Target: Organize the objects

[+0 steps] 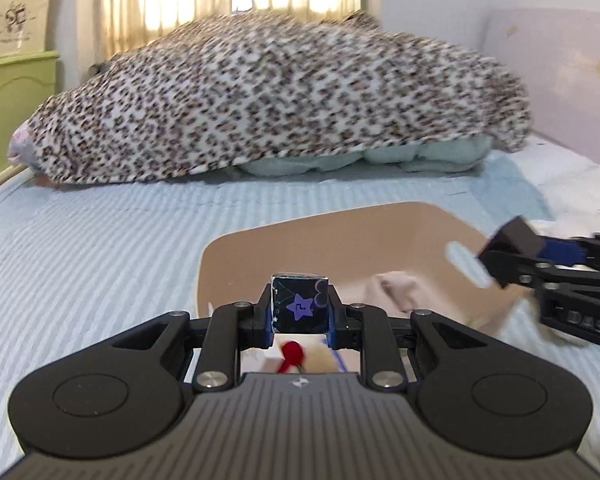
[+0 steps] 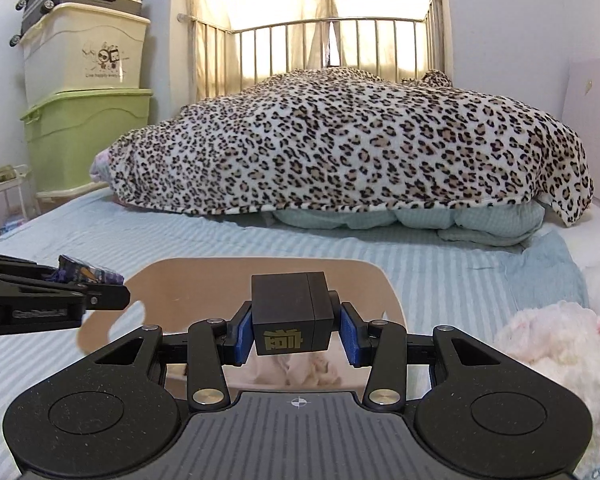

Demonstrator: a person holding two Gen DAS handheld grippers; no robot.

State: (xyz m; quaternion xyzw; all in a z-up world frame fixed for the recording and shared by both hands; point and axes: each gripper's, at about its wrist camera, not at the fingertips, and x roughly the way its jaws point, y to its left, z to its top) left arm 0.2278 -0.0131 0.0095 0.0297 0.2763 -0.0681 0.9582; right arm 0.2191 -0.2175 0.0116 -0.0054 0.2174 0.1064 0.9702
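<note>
My left gripper [image 1: 300, 308] is shut on a small dark box with a purple star [image 1: 300, 306], held above the near edge of a tan tray [image 1: 260, 252] on the bed. My right gripper [image 2: 296, 326] is shut on a black box with a gold character [image 2: 290, 314], also above the tray [image 2: 204, 284]. Each gripper shows in the other's view: the right one with its black box [image 1: 512, 244] at the right, the left one with its star box [image 2: 88, 274] at the left. A beige cloth [image 1: 396, 286] and a red and cream item [image 1: 296, 354] lie in the tray.
A leopard-print blanket [image 2: 340, 148] covers a pile of pale green bedding [image 2: 400, 220] at the far end of the striped bed [image 1: 80, 260]. A fluffy white cloth [image 2: 556, 340] lies at right. Stacked storage bins [image 2: 80, 92] and a suitcase stand at left.
</note>
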